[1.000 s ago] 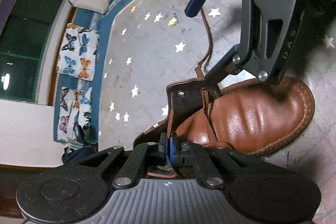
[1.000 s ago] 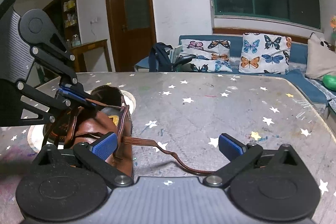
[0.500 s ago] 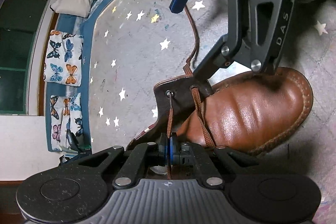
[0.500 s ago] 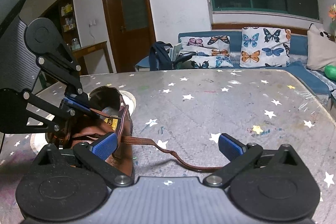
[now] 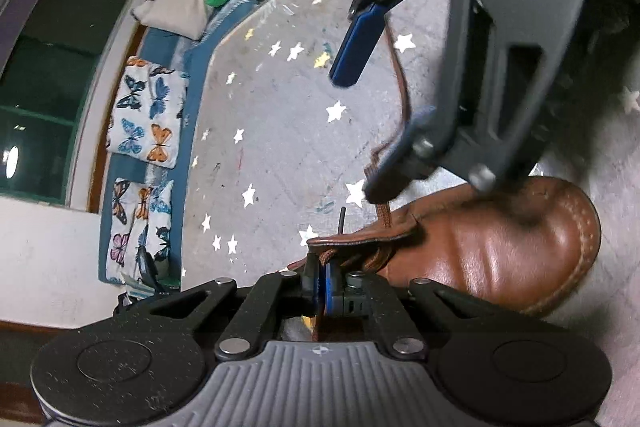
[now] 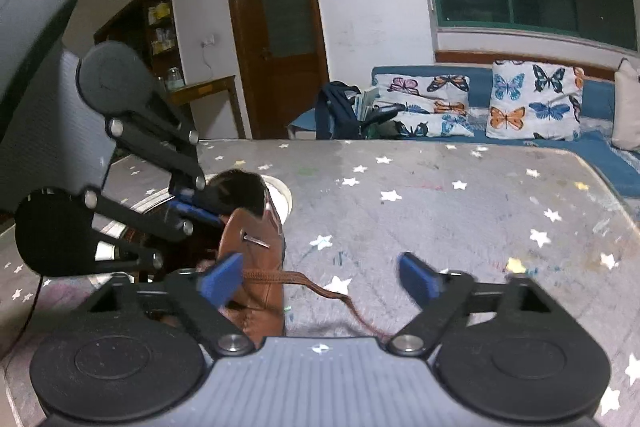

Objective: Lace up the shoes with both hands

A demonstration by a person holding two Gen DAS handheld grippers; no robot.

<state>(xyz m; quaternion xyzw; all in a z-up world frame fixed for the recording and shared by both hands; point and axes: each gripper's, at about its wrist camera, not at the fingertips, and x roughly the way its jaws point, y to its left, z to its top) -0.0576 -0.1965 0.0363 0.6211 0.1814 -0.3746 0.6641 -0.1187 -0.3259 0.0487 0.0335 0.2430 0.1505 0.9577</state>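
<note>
1. Left gripper is pinching the brown shoelace between its shut blue pads, right at the mouth of the shoe, which is lying just ahead of its fingertips.
2. Right gripper is hanging with its jaws spread wide and gripping nothing; the free end of the lace is trailing across the star-patterned table between its two blue pads, slack.
3. From the right gripper, the shoe is sitting against its near-left finger, with the eyelet flap standing upright and a dark aglet tip poking out through an eyelet.
4. The free lace is running from the shoe's flap toward the right gripper's palm, so its long axis is lying roughly across that gripper's closing line, a little left of centre.
5. Judging by this, the right hand is the nearer one to the loose strand and is likely lining up to close on it, while the left is anchoring the other end.
6. A slack lace may be slipping below the pads if the closing comes too high.
</note>
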